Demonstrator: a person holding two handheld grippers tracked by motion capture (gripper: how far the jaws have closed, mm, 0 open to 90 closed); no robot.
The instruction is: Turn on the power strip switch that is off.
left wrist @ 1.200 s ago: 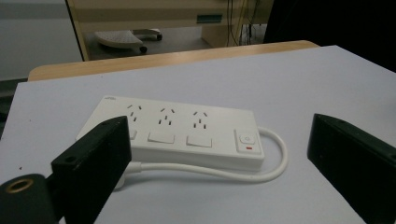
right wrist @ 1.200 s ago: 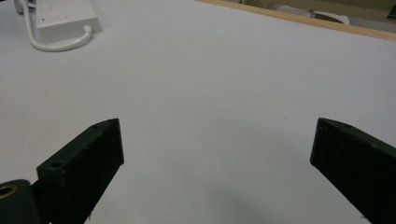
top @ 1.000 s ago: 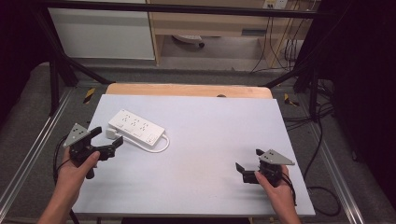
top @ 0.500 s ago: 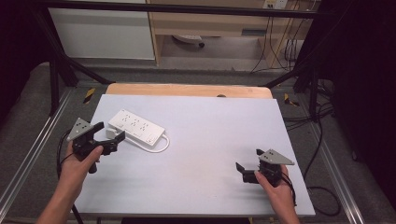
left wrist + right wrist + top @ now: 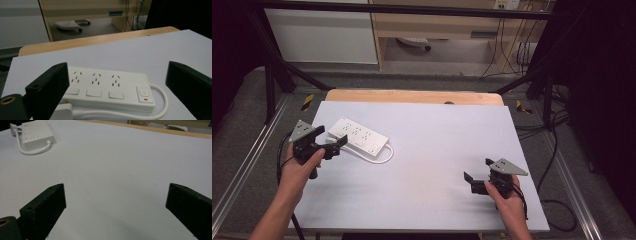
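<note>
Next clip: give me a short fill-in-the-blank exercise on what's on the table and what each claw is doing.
1. The power strip has ____ rows of sockets.
2. The left claw is wide ____, its jaws to either side of the strip's near end.
3. The right claw holds ____ over the bare white table.
4. The strip's switch bears a small ____ mark.

Missing words: three; open; nothing; red

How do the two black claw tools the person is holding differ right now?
The left gripper is raised right at the white power strip, which sits between its jaws in the left gripper view; the right gripper is far from it, over bare white table. The left one points toward the strip, the right one across the table. Both are black, hand-held, with jaws wide open.
</note>
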